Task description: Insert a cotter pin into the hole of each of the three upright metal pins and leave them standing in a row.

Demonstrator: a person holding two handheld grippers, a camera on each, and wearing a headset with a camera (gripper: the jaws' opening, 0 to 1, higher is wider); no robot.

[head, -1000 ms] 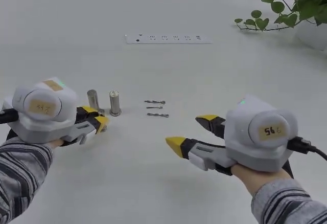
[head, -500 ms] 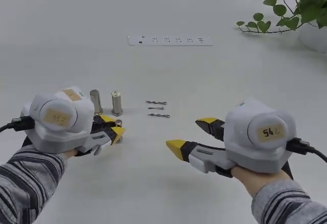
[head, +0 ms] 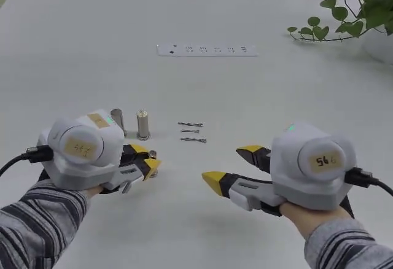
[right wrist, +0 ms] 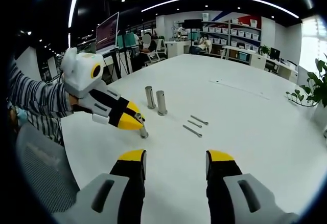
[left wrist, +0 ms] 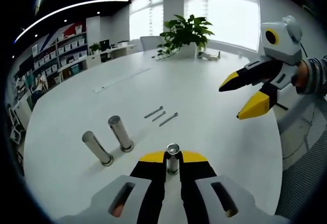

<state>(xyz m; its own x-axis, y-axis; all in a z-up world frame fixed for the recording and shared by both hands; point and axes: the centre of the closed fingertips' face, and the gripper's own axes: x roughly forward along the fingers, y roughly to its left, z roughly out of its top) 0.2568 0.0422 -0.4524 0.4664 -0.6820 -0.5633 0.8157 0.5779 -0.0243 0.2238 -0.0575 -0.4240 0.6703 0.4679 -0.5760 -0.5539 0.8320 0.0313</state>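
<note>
Two upright pins (head: 142, 124) stand left of centre; my left gripper (head: 149, 160) pinches a third pin (left wrist: 172, 158) just below them, my right gripper (head: 231, 165) spread wide, lower right.

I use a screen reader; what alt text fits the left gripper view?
The left gripper is shut on an upright metal pin at bottom centre. A second pin and a third pin stand on the white table to its left; three cotter pins lie beyond, and the open right gripper shows at upper right.
</note>
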